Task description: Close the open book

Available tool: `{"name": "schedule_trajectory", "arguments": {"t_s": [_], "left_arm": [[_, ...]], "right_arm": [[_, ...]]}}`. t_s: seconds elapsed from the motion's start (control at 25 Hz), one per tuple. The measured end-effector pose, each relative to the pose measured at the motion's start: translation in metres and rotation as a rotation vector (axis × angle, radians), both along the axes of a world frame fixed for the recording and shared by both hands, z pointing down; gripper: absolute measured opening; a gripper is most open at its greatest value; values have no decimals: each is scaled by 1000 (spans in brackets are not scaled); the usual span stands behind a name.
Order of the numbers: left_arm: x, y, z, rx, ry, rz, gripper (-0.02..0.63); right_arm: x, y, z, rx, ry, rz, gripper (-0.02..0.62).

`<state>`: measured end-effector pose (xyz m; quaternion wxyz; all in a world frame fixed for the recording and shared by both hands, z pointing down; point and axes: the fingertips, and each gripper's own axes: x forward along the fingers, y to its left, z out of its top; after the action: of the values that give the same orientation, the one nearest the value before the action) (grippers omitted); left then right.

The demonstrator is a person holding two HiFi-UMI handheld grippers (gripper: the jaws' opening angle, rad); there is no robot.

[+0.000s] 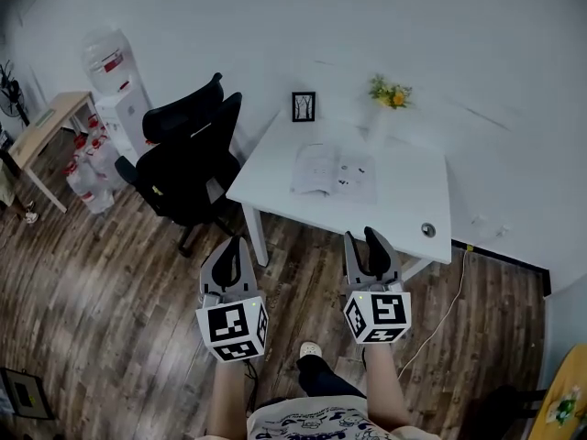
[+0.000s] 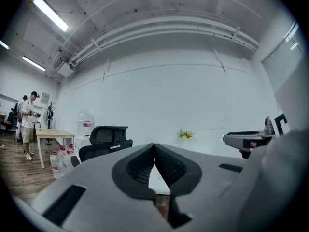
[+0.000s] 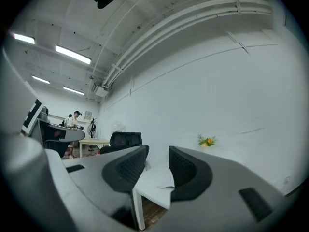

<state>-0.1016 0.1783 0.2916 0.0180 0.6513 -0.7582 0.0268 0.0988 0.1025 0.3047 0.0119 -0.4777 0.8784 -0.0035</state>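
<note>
An open book (image 1: 334, 171) lies flat in the middle of a white table (image 1: 413, 211), pages up. Both grippers are held level over the wooden floor, short of the table's near edge and apart from the book. My left gripper (image 1: 231, 249) is off the table's near left corner, with its jaws shut tip to tip and nothing in them (image 2: 154, 147). My right gripper (image 1: 364, 240) is just in front of the table's near edge. Its jaws stand open with nothing between them (image 3: 158, 152), and through the gap the table's near corner (image 3: 150, 188) shows.
A black office chair (image 1: 188, 154) stands at the table's left side. On the table are a small picture frame (image 1: 304, 106), a vase of flowers (image 1: 389, 93) and a small round object (image 1: 428, 230). A water dispenser (image 1: 115, 81), bottles and a wooden side table (image 1: 46, 126) stand far left.
</note>
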Motion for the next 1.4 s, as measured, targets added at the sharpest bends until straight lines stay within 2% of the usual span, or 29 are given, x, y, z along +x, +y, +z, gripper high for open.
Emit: {"name": "schedule_trajectory", "arguments": {"t_s": [0.44, 0.88, 1.4], "left_arm": [[10, -102, 0, -5, -10, -40, 23], [8, -143, 19, -51, -4, -48, 23], [-22, -208, 38, -76, 7, -14, 23]], "right_arm": [[10, -111, 1, 5, 8, -32, 141], [1, -149, 21, -21, 33, -69, 141], [-25, -213, 41, -53, 36, -24, 140]]}}
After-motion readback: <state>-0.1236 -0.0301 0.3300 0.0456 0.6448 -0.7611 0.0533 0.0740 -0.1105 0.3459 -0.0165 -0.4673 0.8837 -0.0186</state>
